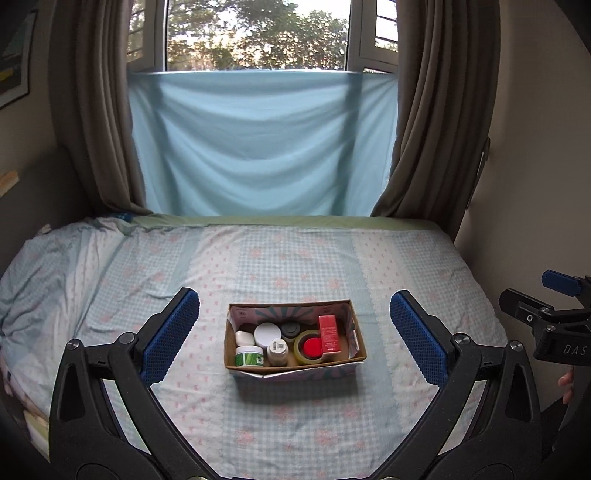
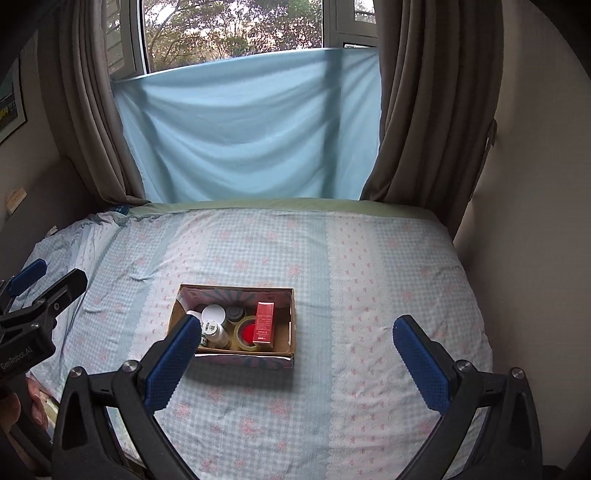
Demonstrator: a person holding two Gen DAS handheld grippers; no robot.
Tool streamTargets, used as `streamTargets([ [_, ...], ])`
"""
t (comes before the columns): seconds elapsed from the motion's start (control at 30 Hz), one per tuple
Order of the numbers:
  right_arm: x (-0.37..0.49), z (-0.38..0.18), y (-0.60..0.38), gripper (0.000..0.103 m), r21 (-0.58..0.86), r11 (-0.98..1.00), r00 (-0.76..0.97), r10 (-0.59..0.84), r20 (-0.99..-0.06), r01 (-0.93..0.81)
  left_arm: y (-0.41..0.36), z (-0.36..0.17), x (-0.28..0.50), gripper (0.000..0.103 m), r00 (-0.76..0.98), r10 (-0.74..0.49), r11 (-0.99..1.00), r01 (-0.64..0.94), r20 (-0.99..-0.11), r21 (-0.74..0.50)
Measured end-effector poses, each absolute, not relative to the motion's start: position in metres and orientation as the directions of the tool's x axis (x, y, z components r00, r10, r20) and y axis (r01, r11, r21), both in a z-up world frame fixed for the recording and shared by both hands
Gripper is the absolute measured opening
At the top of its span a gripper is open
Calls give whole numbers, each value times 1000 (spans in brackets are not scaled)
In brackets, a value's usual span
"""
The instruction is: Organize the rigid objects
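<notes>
1. Both my left tongs (image 1: 295,328) and right tongs (image 2: 297,343) hang spread wide, holding nothing.
2. The cardboard box (image 1: 291,363) sits mid-bed (image 1: 295,258), packed with jars, a tape roll (image 1: 308,347) and a red carton (image 1: 328,334).
3. Risk, I reckon: the mattress is soft, so pressing in could tip the box, and that upright carton looks ready to topple.

We get soft daylight from the window (image 1: 258,35), bright w/ mild glare up top; room's fairly dim. Box (image 1: 293,371) throws a soft shadow toward us on the bed (image 1: 295,258). Heavy fisheye bend & dark corners; curtains (image 2: 436,103) slightly blurry.
</notes>
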State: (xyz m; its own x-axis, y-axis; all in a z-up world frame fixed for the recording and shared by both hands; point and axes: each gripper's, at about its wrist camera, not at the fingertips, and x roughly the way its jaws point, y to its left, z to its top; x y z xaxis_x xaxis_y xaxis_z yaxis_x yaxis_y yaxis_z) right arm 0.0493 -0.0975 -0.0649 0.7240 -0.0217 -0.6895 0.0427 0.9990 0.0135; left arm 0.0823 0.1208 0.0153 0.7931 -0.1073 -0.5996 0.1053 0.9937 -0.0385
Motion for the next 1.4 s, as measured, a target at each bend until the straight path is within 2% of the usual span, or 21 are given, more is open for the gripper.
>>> streamTargets([
  [0.27, 8, -55, -123, 103, 17, 998, 789, -41, -613, 65, 96, 27, 33, 103, 841, -93, 995, 95, -532, -24],
  [0.5, -11, -49, -137, 103, 33, 996, 811, -44, -583, 78, 83, 32, 20, 103, 855, -96, 995, 104, -509, -13],
  [1.4, -20, -52, -139, 103, 22, 997, 825, -47, -564, 72, 72, 33, 10, 103, 867, -70, 996, 87, -493, 11],
])
